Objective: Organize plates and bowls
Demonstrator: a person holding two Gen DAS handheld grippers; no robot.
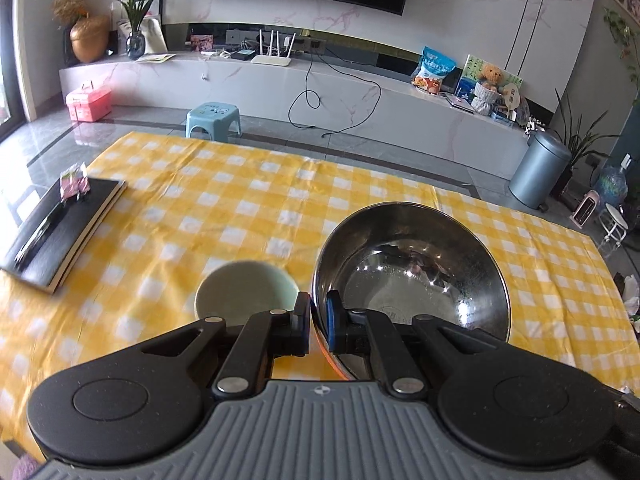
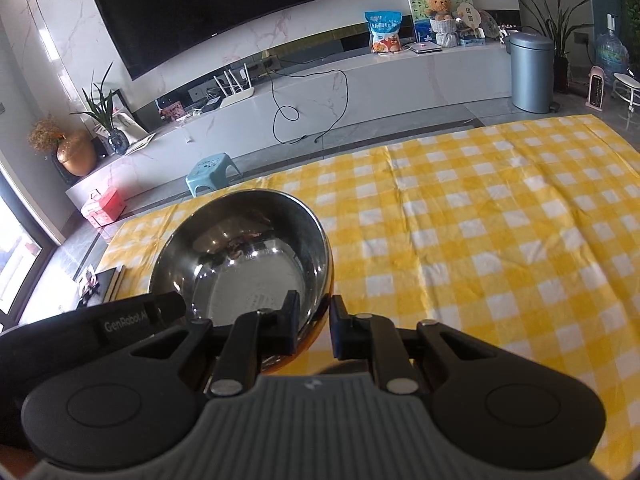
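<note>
Steel bowl [image 1: 412, 272] is hanging tilted above the table's [image 1: 240, 208] near edge — both grippers are pinching its rim, left gripper [image 1: 319, 322] and right gripper [image 2: 314, 326] — probably sharing weight; 1 small bowl [image 1: 246, 290] is sitting just beside.

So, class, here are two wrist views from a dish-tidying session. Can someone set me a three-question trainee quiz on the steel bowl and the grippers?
1. True or false: both grippers have the rim of the steel bowl between their fingers.
2. Which object sits on the checked cloth just left of the steel bowl in the left wrist view? A) a pale green bowl B) a red mug C) a glass jar
3. Fill in: at the far left of the cloth lies a black ____ with a small packet on it.

Key:
1. True: left gripper and right gripper each straddle the rim.
2. A, the pale green bowl.
3. Book.
</note>
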